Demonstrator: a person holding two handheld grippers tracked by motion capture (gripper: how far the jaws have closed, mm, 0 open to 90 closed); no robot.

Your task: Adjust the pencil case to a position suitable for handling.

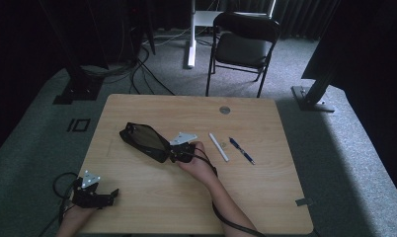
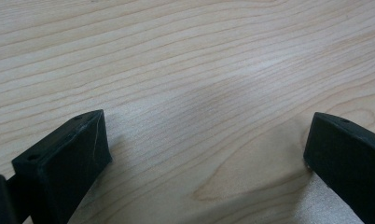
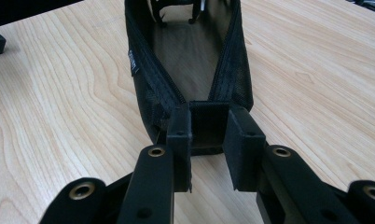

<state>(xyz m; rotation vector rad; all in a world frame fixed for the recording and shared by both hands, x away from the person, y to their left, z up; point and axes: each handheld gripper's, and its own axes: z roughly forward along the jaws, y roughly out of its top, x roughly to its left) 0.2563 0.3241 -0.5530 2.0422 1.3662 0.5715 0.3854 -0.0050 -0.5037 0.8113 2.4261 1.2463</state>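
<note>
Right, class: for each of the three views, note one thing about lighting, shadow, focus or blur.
High view: dim, with dark surroundings, and the table is the brightest area. Left gripper view: evenly lit wood with soft shadows beside the left hand-held gripper, whose near jaws look slightly soft. Right gripper view: the right hand-held gripper and the near end of the black pouch are sharp; the pouch's far end blurs.

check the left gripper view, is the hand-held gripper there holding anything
No, the left hand-held gripper has its jaws wide apart over bare wooden table.
</note>
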